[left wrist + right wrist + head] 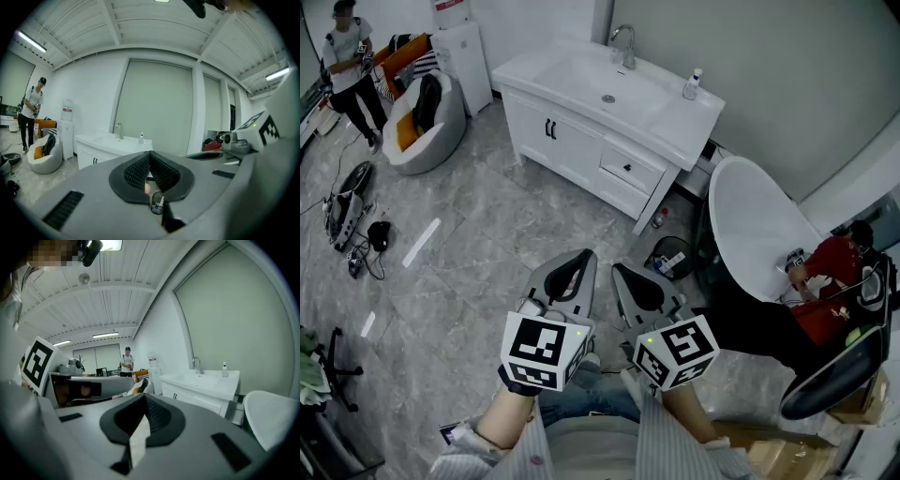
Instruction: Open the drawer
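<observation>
A white vanity cabinet [581,150] with a sink stands against the far wall. Its two drawers sit at the right end, the upper drawer [630,169] with a small dark knob; both look closed. The cabinet also shows in the left gripper view [96,157] and the right gripper view [197,397]. My left gripper [584,256] and right gripper [619,270] are held side by side close to my body, well short of the cabinet. Both point toward it. The left gripper [150,154] and the right gripper [142,397] have their jaws closed together on nothing.
A white reclined basin chair [759,230] stands right of the cabinet, with a person in red [830,286] beside it. A black bin [672,258] and bottles lie by the cabinet's foot. A bean bag [422,117], cables [352,225] and a standing person [347,70] are far left.
</observation>
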Demonstrator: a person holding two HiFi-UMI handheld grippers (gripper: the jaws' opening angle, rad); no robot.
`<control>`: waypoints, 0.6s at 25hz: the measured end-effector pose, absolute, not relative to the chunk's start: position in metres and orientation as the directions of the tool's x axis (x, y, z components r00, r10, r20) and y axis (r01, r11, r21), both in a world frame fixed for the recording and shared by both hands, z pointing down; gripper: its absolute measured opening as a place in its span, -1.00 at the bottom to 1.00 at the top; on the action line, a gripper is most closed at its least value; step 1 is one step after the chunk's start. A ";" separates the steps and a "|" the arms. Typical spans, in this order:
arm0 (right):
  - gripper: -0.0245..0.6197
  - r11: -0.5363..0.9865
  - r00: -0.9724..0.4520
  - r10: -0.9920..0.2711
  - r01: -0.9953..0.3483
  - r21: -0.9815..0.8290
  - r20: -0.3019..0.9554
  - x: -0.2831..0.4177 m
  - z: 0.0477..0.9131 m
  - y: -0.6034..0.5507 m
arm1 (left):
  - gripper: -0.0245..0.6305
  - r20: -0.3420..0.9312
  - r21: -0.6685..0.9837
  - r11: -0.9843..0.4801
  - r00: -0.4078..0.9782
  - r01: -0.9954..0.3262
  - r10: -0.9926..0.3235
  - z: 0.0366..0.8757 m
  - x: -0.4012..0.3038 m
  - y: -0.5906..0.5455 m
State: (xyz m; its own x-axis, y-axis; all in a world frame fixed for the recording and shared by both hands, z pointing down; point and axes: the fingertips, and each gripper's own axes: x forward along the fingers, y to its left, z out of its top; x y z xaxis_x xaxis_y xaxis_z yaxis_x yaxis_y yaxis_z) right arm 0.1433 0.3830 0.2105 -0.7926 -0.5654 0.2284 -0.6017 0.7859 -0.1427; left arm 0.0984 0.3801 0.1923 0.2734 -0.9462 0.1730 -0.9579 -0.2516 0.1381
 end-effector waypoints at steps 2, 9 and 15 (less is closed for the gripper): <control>-0.90 0.783 -0.790 -0.570 -0.606 -0.139 0.227 0.146 0.210 0.385 | -0.88 0.170 0.136 -0.256 0.277 -0.957 -0.946 0.192 0.100 0.382; -0.90 0.781 -0.794 -0.569 -0.603 -0.162 0.214 0.158 0.213 0.392 | -0.88 0.168 0.133 -0.245 0.265 -0.961 -0.949 0.193 0.108 0.389; -0.90 0.777 -0.795 -0.571 -0.604 -0.178 0.207 0.171 0.219 0.398 | -0.88 0.161 0.120 -0.230 0.248 -0.966 -0.955 0.193 0.111 0.395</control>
State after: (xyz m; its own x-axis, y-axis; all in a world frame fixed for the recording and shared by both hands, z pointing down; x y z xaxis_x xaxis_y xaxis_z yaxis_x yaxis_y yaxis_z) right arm 0.1711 0.3980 0.2187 -0.7946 -0.5709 0.2066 -0.6043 0.7767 -0.1776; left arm 0.1107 0.3953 0.1933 0.2477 -0.9554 0.1606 -0.9657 -0.2302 0.1200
